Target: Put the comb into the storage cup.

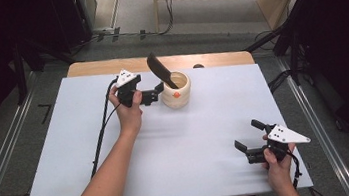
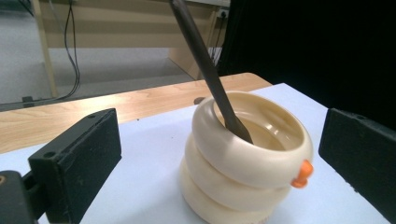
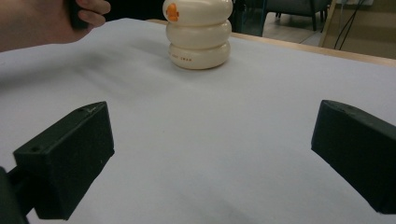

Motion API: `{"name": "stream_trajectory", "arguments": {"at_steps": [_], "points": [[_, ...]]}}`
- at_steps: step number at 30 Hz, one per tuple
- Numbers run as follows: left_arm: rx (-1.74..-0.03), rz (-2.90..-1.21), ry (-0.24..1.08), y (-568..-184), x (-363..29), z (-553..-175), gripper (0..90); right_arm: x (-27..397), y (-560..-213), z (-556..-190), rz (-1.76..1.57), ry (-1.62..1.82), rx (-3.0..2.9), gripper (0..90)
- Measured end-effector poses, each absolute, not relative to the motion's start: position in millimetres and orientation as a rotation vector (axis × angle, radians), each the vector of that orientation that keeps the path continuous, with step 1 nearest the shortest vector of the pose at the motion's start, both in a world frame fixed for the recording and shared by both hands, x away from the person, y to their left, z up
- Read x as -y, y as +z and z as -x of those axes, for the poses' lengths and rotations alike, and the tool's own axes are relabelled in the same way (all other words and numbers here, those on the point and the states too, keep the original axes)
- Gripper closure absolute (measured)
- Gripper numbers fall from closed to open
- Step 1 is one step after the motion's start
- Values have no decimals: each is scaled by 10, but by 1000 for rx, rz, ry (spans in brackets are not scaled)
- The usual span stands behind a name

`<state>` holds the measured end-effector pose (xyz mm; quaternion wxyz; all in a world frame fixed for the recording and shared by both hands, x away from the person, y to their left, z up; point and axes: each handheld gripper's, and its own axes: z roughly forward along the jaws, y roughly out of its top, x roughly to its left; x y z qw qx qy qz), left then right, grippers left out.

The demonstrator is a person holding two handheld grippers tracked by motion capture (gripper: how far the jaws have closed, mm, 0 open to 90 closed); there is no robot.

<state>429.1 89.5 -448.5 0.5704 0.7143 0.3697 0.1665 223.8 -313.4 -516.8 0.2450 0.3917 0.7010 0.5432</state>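
Basically, left side first: left gripper sits just beside the cream ribbed pot, jaws wide apart and gripping nothing. In the left gripper view the pot stands between the two jaws, neither pad touching it. My read: it's lined up to clamp the pot's body or steady it, which would explain the low, level approach.

Dark spatula stands in the pot, leaning up and away toward the far left of the tabletop. It rests on the pot's rim because nothing holds it; the tall wall props it. The left gripper view shows its blade end down inside the pot against the near wall, which the high view can't resolve. That view also shows the small orange knob on the pot's side nearest the right-hand jaw.

Right gripper is parked well apart from the pot, near the tabletop's near right corner, jaws spread, empty. Looks idle, probably kept clear so the left can work. Its own view shows the pot far ahead from the other side, with faint lettering on the bottom ring, too small to read, and the left hand just beside the pot.
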Motion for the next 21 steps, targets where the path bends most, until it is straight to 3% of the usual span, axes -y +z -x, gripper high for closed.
{"name": "stream_trajectory", "arguments": {"at_steps": [21], "points": [[-803, -1654, 385, -4430, -1122, -4019, 0, 3119, -5171, -2241, -1042, 1470, -1930, 0]]}}
